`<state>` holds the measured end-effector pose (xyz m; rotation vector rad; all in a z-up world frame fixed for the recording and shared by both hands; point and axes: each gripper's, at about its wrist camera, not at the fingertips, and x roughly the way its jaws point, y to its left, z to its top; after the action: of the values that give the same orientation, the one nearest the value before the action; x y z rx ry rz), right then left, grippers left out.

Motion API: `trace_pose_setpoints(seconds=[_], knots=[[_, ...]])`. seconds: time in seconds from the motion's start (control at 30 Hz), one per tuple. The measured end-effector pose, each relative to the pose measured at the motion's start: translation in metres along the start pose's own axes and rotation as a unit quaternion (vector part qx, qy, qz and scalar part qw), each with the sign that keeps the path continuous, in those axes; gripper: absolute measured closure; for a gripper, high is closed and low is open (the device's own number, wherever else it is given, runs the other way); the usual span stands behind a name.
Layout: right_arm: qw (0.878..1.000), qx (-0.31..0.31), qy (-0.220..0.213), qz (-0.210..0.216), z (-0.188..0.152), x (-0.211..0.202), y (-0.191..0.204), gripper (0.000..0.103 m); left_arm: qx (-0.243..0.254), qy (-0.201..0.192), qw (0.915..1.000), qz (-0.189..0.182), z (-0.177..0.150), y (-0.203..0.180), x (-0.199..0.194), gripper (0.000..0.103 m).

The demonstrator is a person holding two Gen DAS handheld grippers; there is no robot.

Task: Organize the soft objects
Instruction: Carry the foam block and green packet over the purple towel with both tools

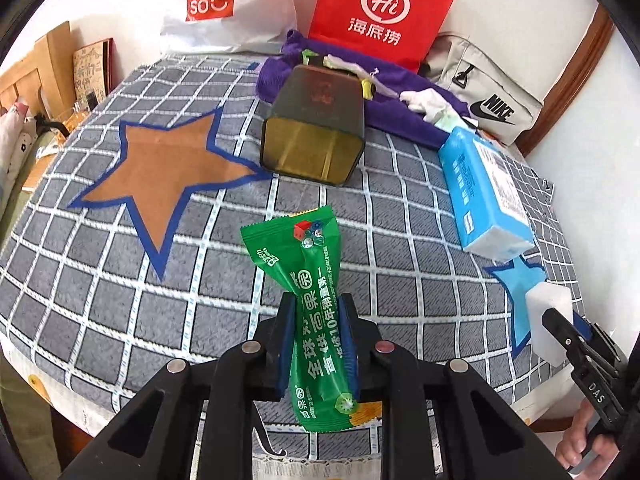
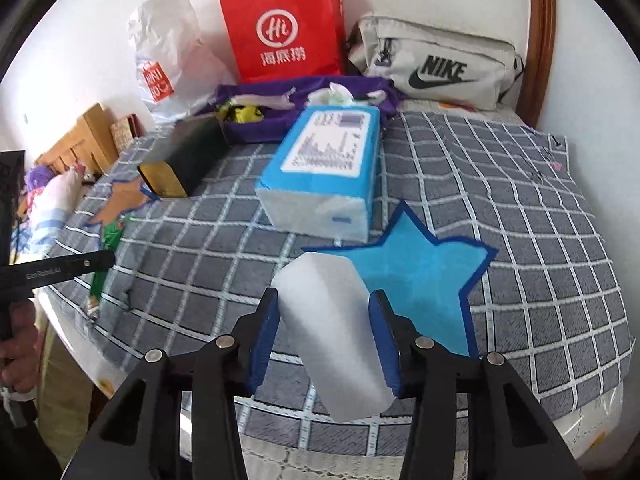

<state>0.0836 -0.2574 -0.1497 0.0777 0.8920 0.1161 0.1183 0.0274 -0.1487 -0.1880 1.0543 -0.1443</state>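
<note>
My left gripper (image 1: 317, 298) is shut on a green snack packet (image 1: 296, 248), pinching its middle; the packet sticks out forward over the grey checked blanket (image 1: 420, 280). The same packet (image 2: 110, 236) shows at the left edge of the right wrist view. My right gripper (image 2: 325, 296) is shut on a white sponge block (image 2: 332, 320), its blue pads against both sides. The block (image 1: 546, 312) hangs at the near left point of a blue star patch (image 2: 424, 280). A brown star patch (image 1: 160, 172) lies to the left.
A blue tissue pack (image 1: 484, 196) lies behind the blue star and a dark open tin (image 1: 316, 128) on its side mid-bed. At the back, against the wall, are a purple cloth (image 1: 400, 80) with small items, a red paper bag (image 1: 380, 12), a white plastic bag (image 1: 224, 0) and a grey Nike pouch (image 1: 480, 92).
</note>
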Motion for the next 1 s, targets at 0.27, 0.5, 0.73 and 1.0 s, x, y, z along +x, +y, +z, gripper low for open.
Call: trace_pose_setpoints(seconds=[0.27,0.5,0.73,1.0], knots=[[0.999,-0.004,-0.017,0.031,0.016,-0.005,0.006,0.059,-0.002,-0.013,0.9999,-0.008,0.017,-0.006,-0.002,0.083],[0.997,-0.032,-0.041,0.051,0.042,-0.01,0.006,0.059,-0.01,-0.038,0.9992,0.005,0.043,-0.016,-0.006,0.083],[0.991,-0.077,-0.075,0.079,0.079,-0.012,0.004,0.059,-0.037,-0.062,0.9972,0.018,0.066,-0.026,-0.004,0.083],[0.988,-0.092,-0.086,0.094,0.104,-0.011,0.0,0.059,-0.046,-0.075,0.9961,0.01,0.083,-0.037,-0.004,0.083]])
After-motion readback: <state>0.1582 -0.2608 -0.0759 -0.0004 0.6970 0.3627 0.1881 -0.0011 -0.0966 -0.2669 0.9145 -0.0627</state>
